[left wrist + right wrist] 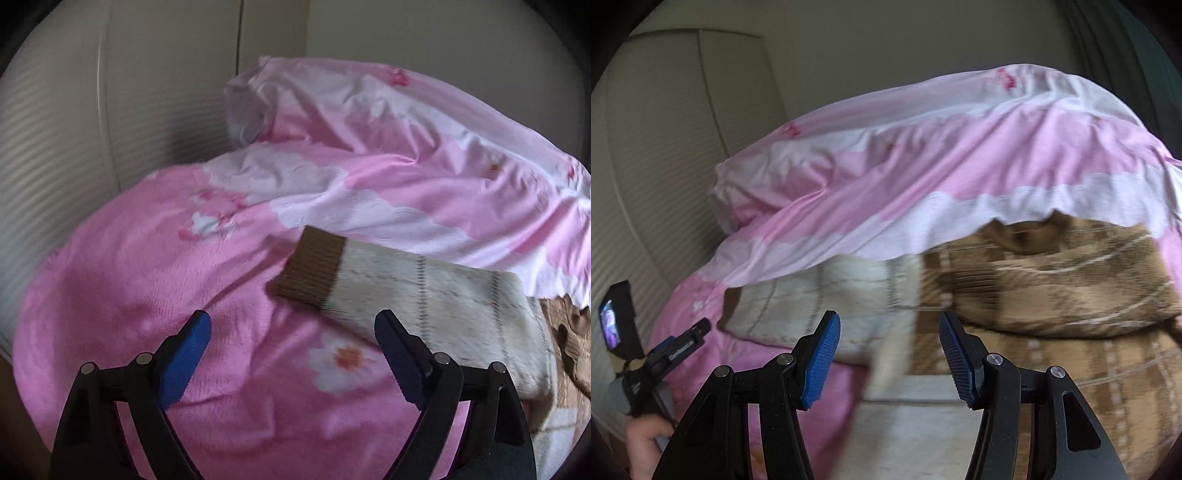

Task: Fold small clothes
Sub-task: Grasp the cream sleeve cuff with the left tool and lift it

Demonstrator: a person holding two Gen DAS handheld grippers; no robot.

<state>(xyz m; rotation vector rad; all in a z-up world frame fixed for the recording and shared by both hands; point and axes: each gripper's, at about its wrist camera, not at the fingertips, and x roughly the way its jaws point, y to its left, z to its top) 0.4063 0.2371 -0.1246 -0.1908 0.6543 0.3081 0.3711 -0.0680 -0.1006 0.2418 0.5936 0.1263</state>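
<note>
A small cream knitted garment (424, 295) with thin grey stripes and a brown ribbed cuff (314, 269) lies flat on the pink bedding. My left gripper (291, 332) is open and empty, just in front of the cuff end, its right finger (402, 362) over the garment's near edge. In the right wrist view the garment (812, 314) lies partly under the edge of the pink quilt. My right gripper (890, 339) is open and empty, hovering near the garment's right end. The left gripper device (665, 350) shows at the far left.
A rumpled pink and white flowered quilt (369, 158) is heaped at the back of the bed. A brown plaid blanket (1052, 280) lies to the right. A ribbed cream wardrobe or wall (55, 147) stands at the left.
</note>
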